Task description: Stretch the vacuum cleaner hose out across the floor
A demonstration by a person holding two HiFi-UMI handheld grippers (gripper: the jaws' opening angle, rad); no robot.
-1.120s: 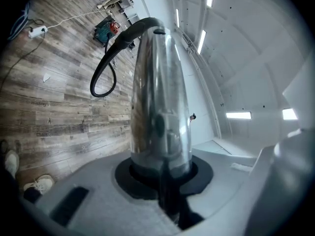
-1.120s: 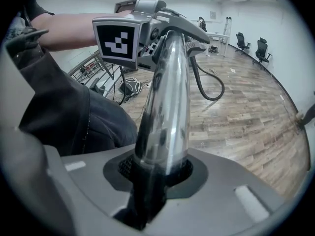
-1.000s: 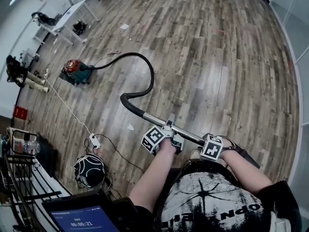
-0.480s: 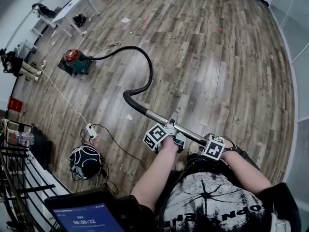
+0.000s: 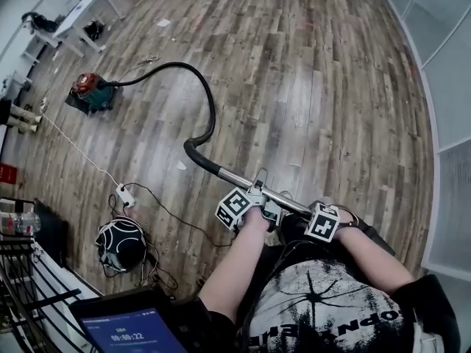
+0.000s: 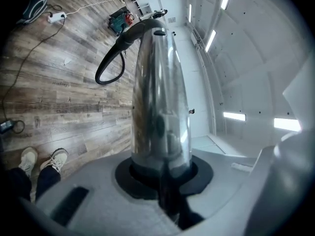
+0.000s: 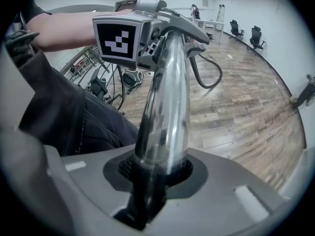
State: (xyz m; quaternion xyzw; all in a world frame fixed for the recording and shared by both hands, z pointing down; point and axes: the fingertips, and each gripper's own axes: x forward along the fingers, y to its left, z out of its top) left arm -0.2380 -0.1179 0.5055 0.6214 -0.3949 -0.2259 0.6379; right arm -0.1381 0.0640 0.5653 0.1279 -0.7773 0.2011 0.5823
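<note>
Chrome wand (image 5: 239, 181) clamped in left gripper (image 5: 263, 203) and right gripper (image 5: 340, 220), lower centre. Black hose (image 5: 211, 109) curves to canister (image 5: 88, 94), upper left: not yet straight, stretching likely partway.

The black hose (image 5: 213, 112) lay in a loose S-curve on the wooden floor (image 5: 331, 87), running from the red-topped vacuum cleaner (image 5: 87, 93) to its raised chrome wand (image 5: 237, 180).
</note>
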